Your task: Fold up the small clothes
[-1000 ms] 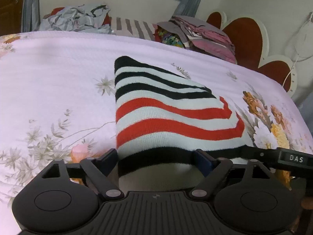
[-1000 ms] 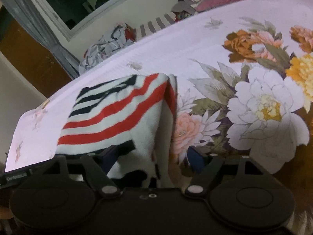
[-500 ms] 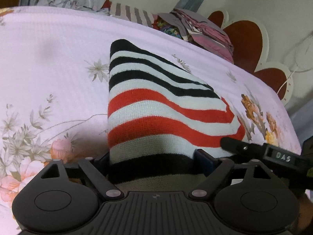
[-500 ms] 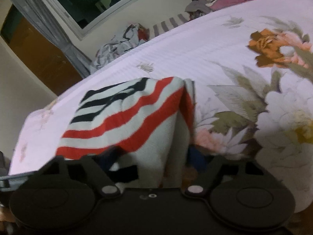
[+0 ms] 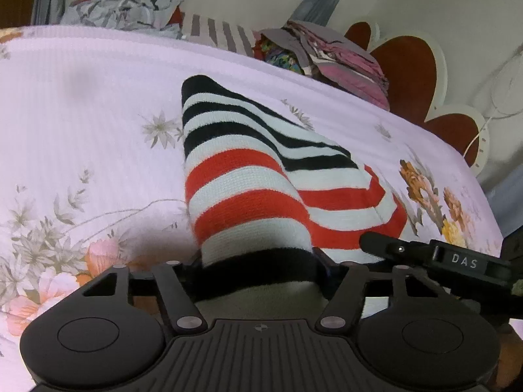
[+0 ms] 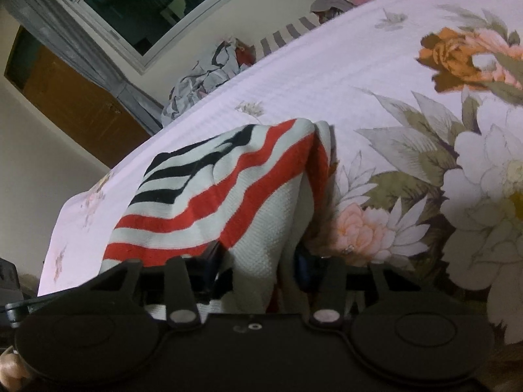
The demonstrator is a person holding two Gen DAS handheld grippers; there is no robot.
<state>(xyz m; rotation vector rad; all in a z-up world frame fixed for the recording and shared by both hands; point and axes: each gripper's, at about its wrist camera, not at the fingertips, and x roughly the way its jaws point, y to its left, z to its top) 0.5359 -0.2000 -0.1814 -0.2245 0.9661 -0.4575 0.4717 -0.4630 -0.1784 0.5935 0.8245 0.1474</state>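
A small knit garment with red, white and black stripes (image 5: 248, 176) lies on the floral bedspread (image 5: 91, 124). Its near edge is lifted off the bed. My left gripper (image 5: 258, 268) is shut on the black hem at the near left corner. My right gripper (image 6: 258, 261) is shut on the bunched white and red cloth (image 6: 261, 225) at the near right corner. The right gripper also shows in the left wrist view (image 5: 434, 254) at the garment's right edge. The fingertips of both are hidden by cloth.
Piles of clothes lie at the far side of the bed: a grey crumpled heap (image 5: 124, 6) and a pink folded stack (image 5: 343, 62). A flower-shaped headboard (image 5: 408, 68) stands at the right. A window (image 6: 130, 3) and a wooden door (image 6: 75, 104) are beyond the bed.
Both grippers have closed tighter on the near edge and lifted it. The cloth now bunches between the jaws and the garment's near part rises off the bed.
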